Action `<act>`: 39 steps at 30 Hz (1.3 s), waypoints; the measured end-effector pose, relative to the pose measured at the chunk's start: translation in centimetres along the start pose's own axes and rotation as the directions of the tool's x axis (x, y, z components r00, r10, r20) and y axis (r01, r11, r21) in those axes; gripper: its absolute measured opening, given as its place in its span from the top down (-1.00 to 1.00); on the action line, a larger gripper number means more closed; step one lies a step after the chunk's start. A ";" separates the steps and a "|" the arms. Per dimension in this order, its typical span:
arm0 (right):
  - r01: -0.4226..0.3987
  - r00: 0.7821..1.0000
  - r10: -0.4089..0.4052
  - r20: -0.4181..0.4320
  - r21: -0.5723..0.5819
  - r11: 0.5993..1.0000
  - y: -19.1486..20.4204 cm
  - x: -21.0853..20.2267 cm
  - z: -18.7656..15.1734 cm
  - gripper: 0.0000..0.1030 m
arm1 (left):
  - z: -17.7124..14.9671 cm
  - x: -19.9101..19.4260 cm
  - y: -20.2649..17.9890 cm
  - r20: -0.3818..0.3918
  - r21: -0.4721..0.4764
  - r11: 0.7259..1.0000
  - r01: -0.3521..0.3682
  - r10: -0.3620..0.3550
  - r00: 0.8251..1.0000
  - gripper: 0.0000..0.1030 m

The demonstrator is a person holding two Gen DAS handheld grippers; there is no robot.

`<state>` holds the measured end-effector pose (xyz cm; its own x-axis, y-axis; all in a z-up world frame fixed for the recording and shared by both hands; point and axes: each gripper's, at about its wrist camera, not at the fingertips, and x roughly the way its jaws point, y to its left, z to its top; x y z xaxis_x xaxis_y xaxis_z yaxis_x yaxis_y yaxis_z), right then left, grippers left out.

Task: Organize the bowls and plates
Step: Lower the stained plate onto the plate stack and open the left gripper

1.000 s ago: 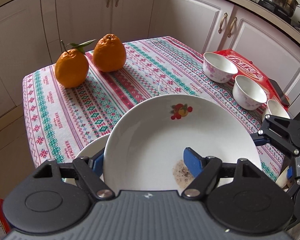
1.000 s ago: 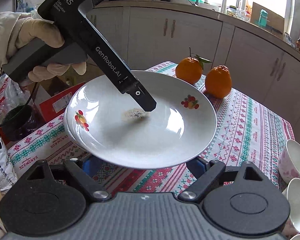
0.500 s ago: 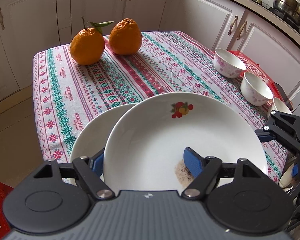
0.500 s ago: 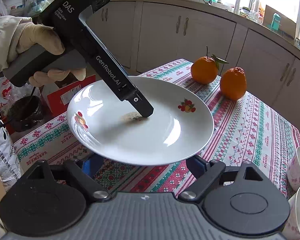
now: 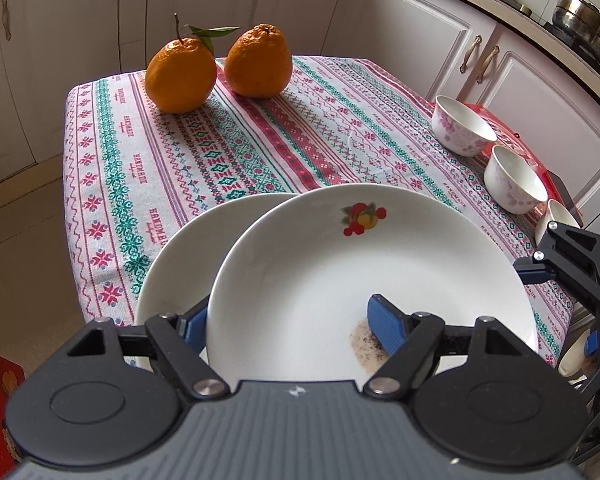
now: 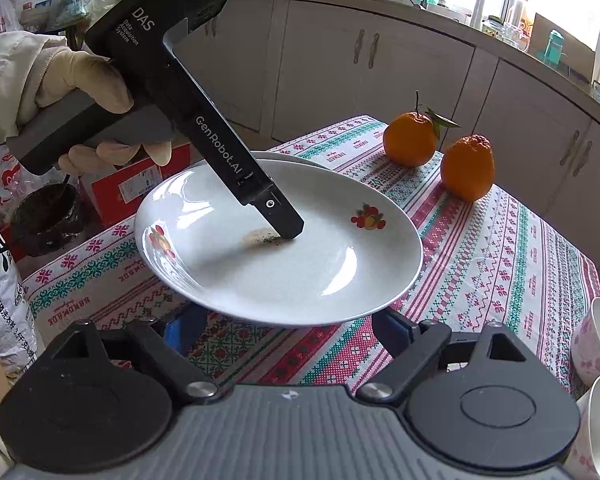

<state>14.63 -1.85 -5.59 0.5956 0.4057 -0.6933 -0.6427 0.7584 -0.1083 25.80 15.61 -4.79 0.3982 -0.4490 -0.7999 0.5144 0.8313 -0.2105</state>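
My left gripper (image 5: 288,322) is shut on the near rim of a white plate (image 5: 340,272) with a fruit print and a small brown stain. It holds the plate in the air, partly over a second white plate (image 5: 180,252) on the tablecloth. In the right wrist view the held plate (image 6: 320,256) hangs above the table with the left gripper's finger (image 6: 278,216) inside it. My right gripper (image 6: 288,330) is open and empty, its fingers under the plate's near rim. Three white floral bowls (image 5: 462,124) (image 5: 514,180) (image 5: 558,216) stand in a row at the table's right edge.
Two oranges (image 5: 180,74) (image 5: 258,62) sit at the far end of the patterned tablecloth (image 5: 260,140). A red box (image 5: 512,136) lies under the bowls. White cabinets surround the table. Bags and a red carton (image 6: 132,188) stand on the floor at the left.
The left gripper has carried the plate back and left. More of the second plate under it now shows. The right gripper stays open beneath the rim.
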 end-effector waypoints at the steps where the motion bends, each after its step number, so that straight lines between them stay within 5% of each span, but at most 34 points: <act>1: 0.000 1.000 0.000 0.001 -0.001 1.000 0.0 0.0 0.0 -0.79 | 0.0 0.1 0.0 -0.002 0.003 1.000 -0.003 0.003 1.000 -0.54; 39: -0.026 1.000 0.026 0.013 -0.010 1.000 0.5 0.6 0.4 -0.81 | 0.3 -1.1 0.5 0.014 0.074 0.991 -0.112 0.111 0.994 -0.62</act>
<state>14.87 -1.00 -5.72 0.5851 0.4317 -0.6865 -0.6625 0.7427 -0.0975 25.84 16.45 -3.88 0.4633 -0.3585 -0.8104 0.5216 0.8496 -0.0776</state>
